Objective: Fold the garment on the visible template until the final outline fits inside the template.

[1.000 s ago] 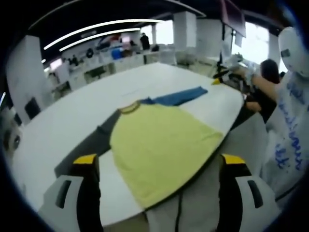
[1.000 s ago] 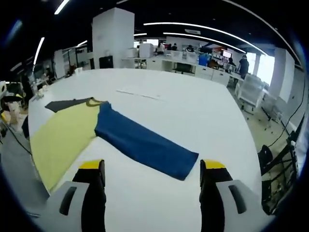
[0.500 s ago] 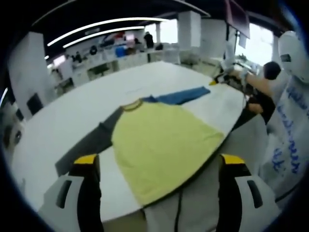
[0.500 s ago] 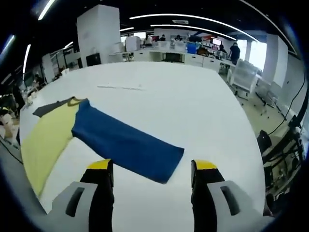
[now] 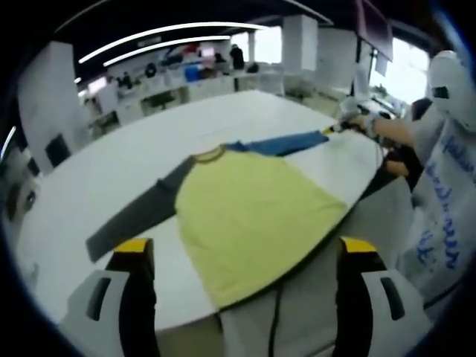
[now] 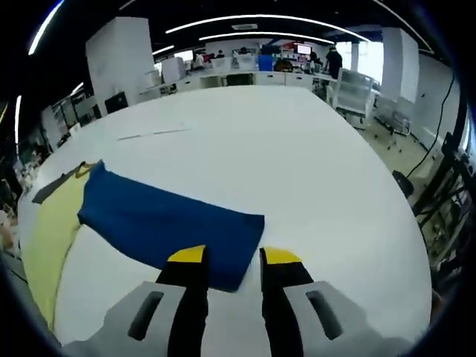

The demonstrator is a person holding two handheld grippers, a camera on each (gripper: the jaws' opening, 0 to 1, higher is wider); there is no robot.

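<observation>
Lying flat on the white tabletop (image 6: 297, 149), hem at its near edge, the garment (image 5: 253, 212) is spreading its grey sleeve (image 5: 134, 219) and blue sleeve (image 6: 163, 223) outward, ready for folding; the right gripper (image 6: 227, 256), jaws narrowed but not yet clamped, is straddling the blue cuff, while the left gripper (image 5: 242, 245) is hovering wide apart, empty, at the hem

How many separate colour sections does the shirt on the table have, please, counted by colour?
Yellow body: 1
Blue sleeve: 1
Dark grey sleeve: 1
Total: 3 sections on one garment, lying on the white table. The right gripper has its fingers at the blue sleeve's cuff end.
</observation>
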